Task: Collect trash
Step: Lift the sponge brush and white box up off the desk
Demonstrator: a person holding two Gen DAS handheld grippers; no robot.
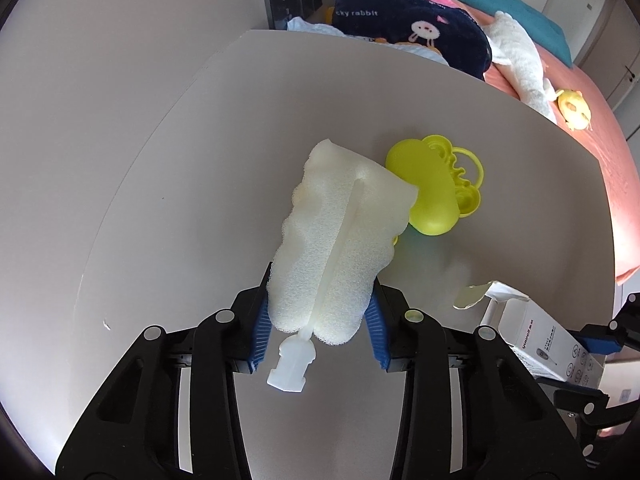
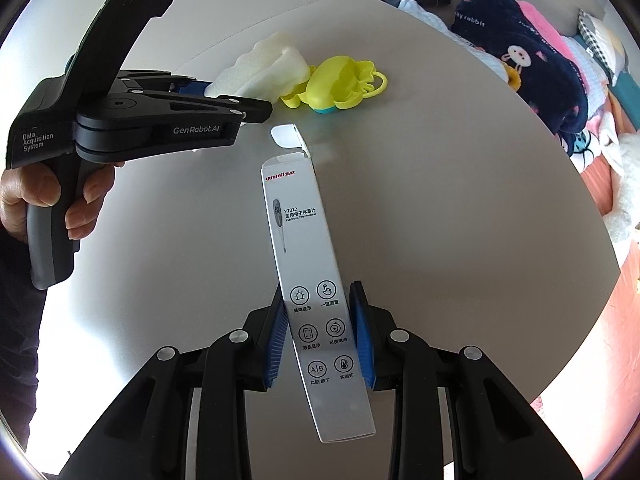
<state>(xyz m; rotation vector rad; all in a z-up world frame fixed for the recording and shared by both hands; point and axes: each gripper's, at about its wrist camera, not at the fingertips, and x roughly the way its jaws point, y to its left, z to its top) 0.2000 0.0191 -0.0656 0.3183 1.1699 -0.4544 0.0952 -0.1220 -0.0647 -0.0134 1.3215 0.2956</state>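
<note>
Sponge and left gripper: I have the left gripper [image 1: 318, 322] closed on the near end of the white sponge brush [image 1: 340, 236], its blue pads pressing into the foam on both sides; the plastic stub hangs out below the pads, toward the bottom of the frame.
Sponge axis: it runs away from me, up and slightly right, the far end lying against the yellow toy [image 1: 436, 188].
Box and right gripper: the right gripper [image 2: 322, 336] is clamped on the lower part of the thermometer box [image 2: 302, 264], pads flat on its two long sides.
Box axis: long and narrow, pointing up the frame, open flap [image 2: 286, 136] at the far end near the toy.
Which hand is nearer: each hand already holds its own piece; in the right wrist view the left gripper sits at upper left with the person's hand [image 2: 52, 200] on its handle.
Around: grey table [image 1: 140, 200], otherwise bare; bedding and a dark rabbit blanket [image 1: 400, 28] beyond the far edge.
In the way: I judge the toy is the one snag, since lifting the sponge may drag it. I see no bin in either view.
</note>
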